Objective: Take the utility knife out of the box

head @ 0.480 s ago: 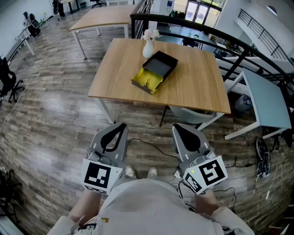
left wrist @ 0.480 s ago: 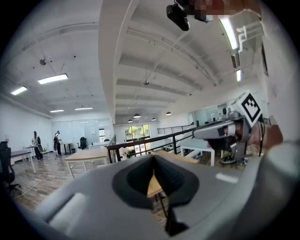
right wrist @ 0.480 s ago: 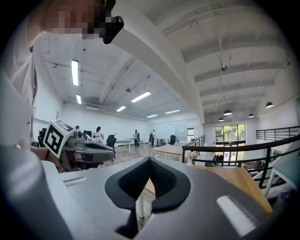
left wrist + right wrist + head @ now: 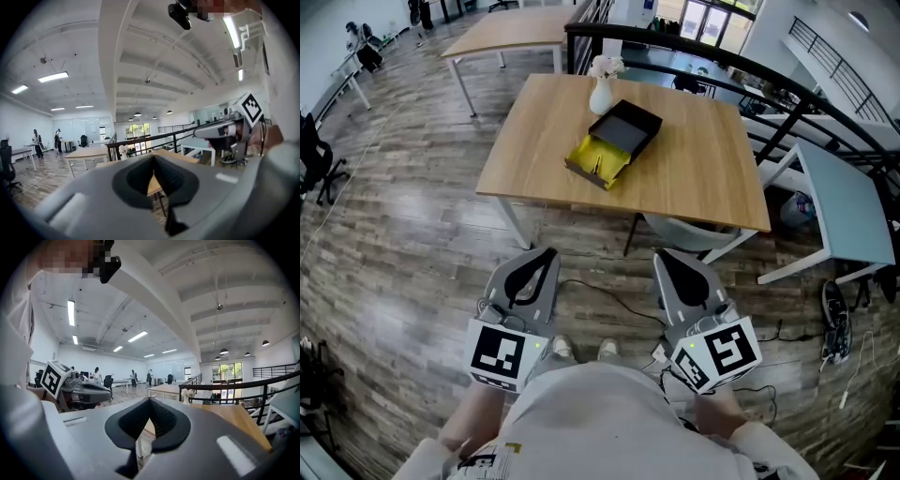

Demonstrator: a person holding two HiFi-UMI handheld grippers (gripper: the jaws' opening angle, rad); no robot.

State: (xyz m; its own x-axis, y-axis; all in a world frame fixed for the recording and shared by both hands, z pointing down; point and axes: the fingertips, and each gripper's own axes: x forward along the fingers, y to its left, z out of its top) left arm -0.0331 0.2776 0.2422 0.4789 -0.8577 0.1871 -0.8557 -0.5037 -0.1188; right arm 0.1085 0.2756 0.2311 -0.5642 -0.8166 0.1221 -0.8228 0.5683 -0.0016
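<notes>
On the wooden table (image 4: 703, 178), right of a white vase (image 4: 601, 96), the black box (image 4: 630, 129) lies open with its yellow tray (image 4: 600, 157) showing; the utility knife is too small to make out. Well short of the table, the left gripper (image 4: 540, 262) and right gripper (image 4: 673, 265) point forward, almost level, with their jaws closed on nothing.

The box (image 4: 625, 128) is black, flat and open on top. It lies at a slant on the wooden table (image 4: 694, 159), in the upper middle of the head view. A yellow part (image 4: 600, 157) sticks out from its lower left end, touching it.
</notes>
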